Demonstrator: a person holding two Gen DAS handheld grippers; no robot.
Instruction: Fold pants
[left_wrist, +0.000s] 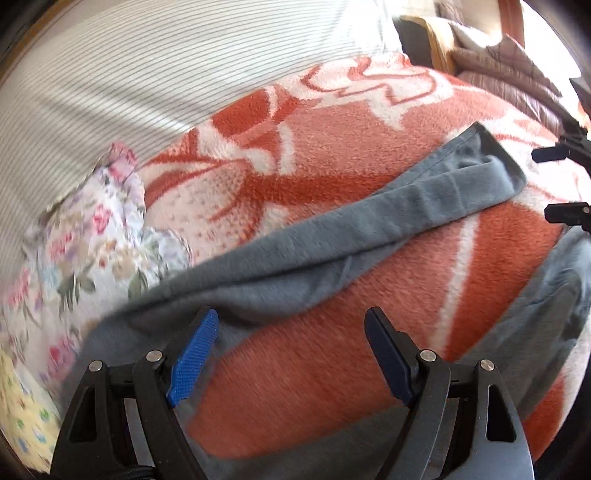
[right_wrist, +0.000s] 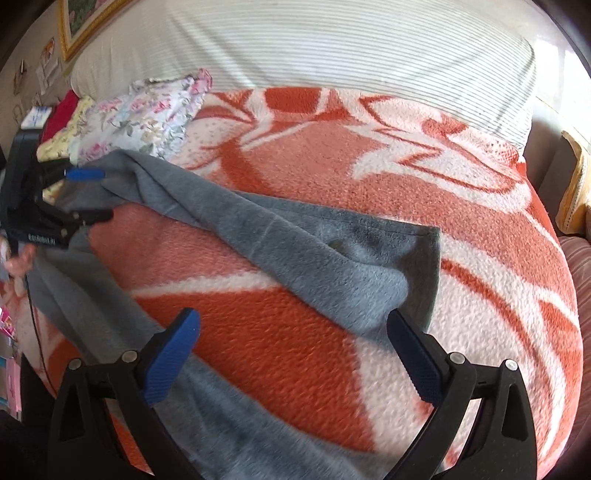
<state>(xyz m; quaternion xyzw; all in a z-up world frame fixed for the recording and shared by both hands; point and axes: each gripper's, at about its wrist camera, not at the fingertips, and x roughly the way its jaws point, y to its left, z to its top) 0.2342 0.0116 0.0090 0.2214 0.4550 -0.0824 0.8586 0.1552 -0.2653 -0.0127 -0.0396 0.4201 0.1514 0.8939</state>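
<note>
Grey fleece pants (right_wrist: 314, 254) lie spread on an orange-and-white blanket (right_wrist: 461, 236), legs apart in a V. One leg (left_wrist: 388, 218) runs up to the right in the left wrist view, its hem near the top right. My left gripper (left_wrist: 291, 332) is open and empty, hovering over the crotch area; it also shows at the left edge of the right wrist view (right_wrist: 88, 195). My right gripper (right_wrist: 291, 332) is open and empty, between the two legs near the far leg's hem; its fingertips (left_wrist: 554, 153) show at the right edge of the left wrist view.
A striped white pillow (right_wrist: 314, 48) lies along the back of the bed. Folded floral cloth (right_wrist: 144, 114) sits at the back left, with yellow and red items beside it. A quilted brownish cover (left_wrist: 517, 74) and striped fabric (right_wrist: 580, 266) lie to the right.
</note>
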